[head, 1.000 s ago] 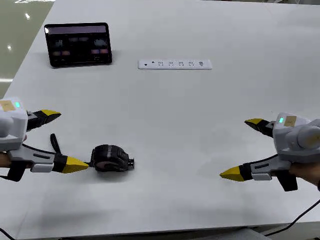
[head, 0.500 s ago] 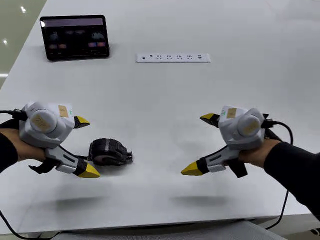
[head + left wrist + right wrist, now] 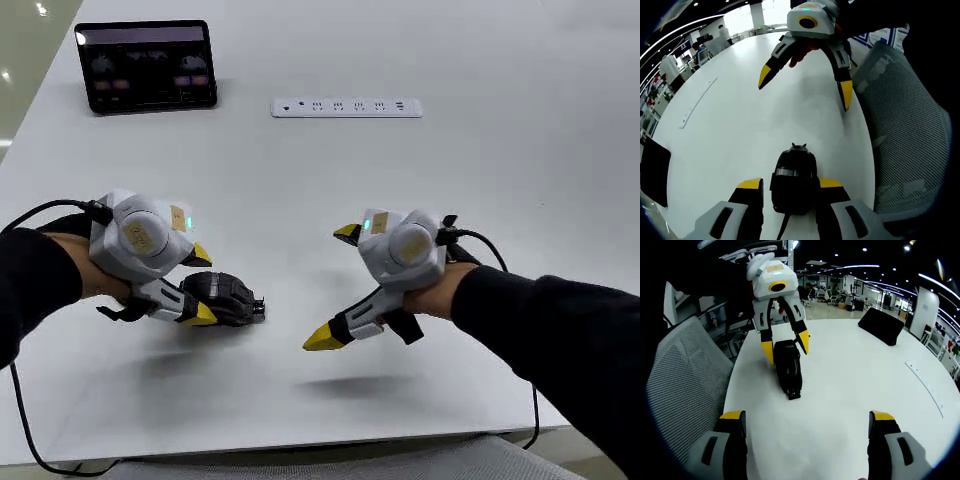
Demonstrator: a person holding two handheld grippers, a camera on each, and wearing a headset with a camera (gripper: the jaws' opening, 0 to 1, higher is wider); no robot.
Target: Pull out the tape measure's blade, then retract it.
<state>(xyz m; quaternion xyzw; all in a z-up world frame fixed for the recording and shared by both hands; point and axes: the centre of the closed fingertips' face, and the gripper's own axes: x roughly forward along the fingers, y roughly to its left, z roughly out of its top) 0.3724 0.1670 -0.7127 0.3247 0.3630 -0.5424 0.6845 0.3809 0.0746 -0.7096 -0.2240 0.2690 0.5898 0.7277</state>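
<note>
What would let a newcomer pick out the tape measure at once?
On the large white table, look near its front left, between the yellow-tipped left tongs. There lies the small black rounded tape measure, chunky, unlike the flat black tablet and long white power strip farther back.

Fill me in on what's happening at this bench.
A person at a white table holds a gripper in each hand. The left gripper straddles the black tape measure, with a jaw close against each side of the case; whether it is actually squeezing can't be told. The right gripper hangs open beside it, pointed at the tape measure and apart from it. The tape isn't pulled out yet.
</note>
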